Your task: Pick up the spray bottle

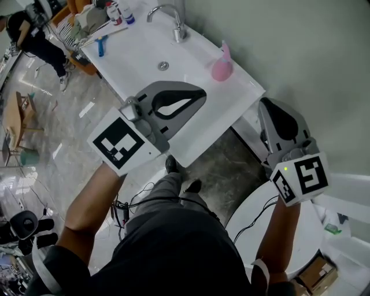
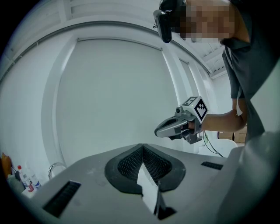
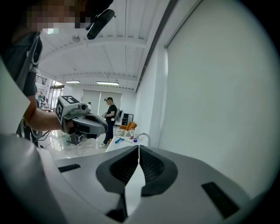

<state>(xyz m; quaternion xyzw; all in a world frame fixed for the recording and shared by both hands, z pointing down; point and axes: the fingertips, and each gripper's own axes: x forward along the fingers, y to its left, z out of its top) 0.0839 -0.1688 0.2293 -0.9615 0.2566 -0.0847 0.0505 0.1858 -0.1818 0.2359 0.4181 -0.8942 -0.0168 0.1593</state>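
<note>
A pink spray bottle point(image 1: 221, 65) stands on the white sink counter point(image 1: 139, 52), near its right end by the wall. It shows in neither gripper view. My left gripper point(image 1: 202, 94) hovers over the counter's near edge, just left of and below the bottle, with its jaws together and nothing between them point(image 2: 142, 146). My right gripper point(image 1: 265, 104) is off the counter's right corner, right of the bottle, also shut and empty point(image 3: 138, 148). Each gripper sees the other: the right gripper point(image 2: 175, 127) and the left gripper point(image 3: 83, 120).
A chrome faucet point(image 1: 173, 23) and drain point(image 1: 163, 66) lie left of the bottle. Small bottles point(image 1: 121, 13) and a blue tool point(image 1: 102, 45) sit at the counter's far end. A person point(image 1: 34, 40) stands beyond. A round white table point(image 1: 254, 214) is at my right.
</note>
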